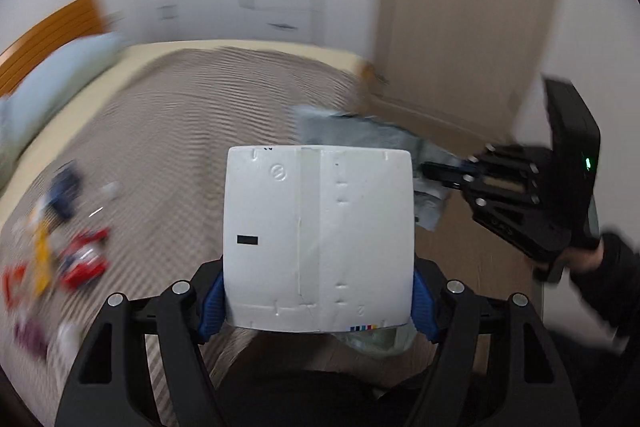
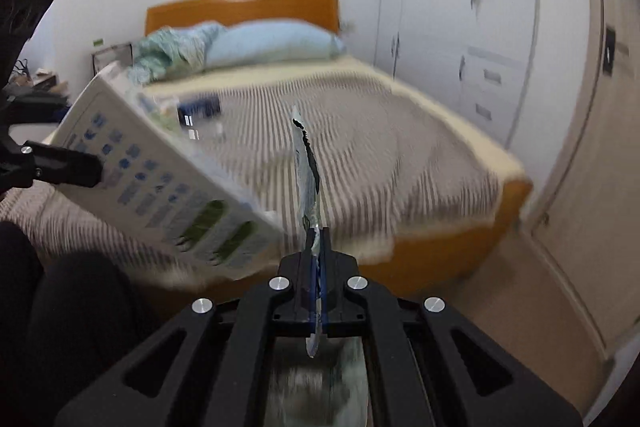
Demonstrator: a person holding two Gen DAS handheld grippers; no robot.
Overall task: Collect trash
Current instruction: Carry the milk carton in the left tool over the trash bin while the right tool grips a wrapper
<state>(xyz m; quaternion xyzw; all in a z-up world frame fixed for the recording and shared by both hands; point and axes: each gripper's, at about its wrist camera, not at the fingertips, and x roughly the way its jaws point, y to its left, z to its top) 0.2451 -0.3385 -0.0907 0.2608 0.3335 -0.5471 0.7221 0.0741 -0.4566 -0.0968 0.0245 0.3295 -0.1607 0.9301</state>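
Observation:
My left gripper (image 1: 318, 307) is shut on a white carton (image 1: 320, 239), with its blue pads pressed on both sides. In the right wrist view the same carton (image 2: 160, 179) shows blue and green print, and one left finger (image 2: 68, 167) lies on it. My right gripper (image 2: 318, 243) is shut on a thin silvery wrapper (image 2: 306, 167), seen edge-on. The left wrist view shows that gripper (image 1: 434, 173) to the right of the carton, with the wrapper (image 1: 360, 135) hanging flat from it. Several loose wrappers lie blurred on the bed, among them a red one (image 1: 84, 259) and a blue pack (image 1: 66, 191).
A bed with a striped blanket (image 2: 380, 147), a pale blue pillow (image 2: 272, 43) and an orange headboard (image 2: 240, 7) fills the middle. White wardrobes (image 2: 460, 27) and a beige door (image 1: 460, 27) stand beyond it. Wooden floor (image 2: 500, 287) runs past the bed's foot. A sleeved hand (image 1: 592, 259) holds the right gripper.

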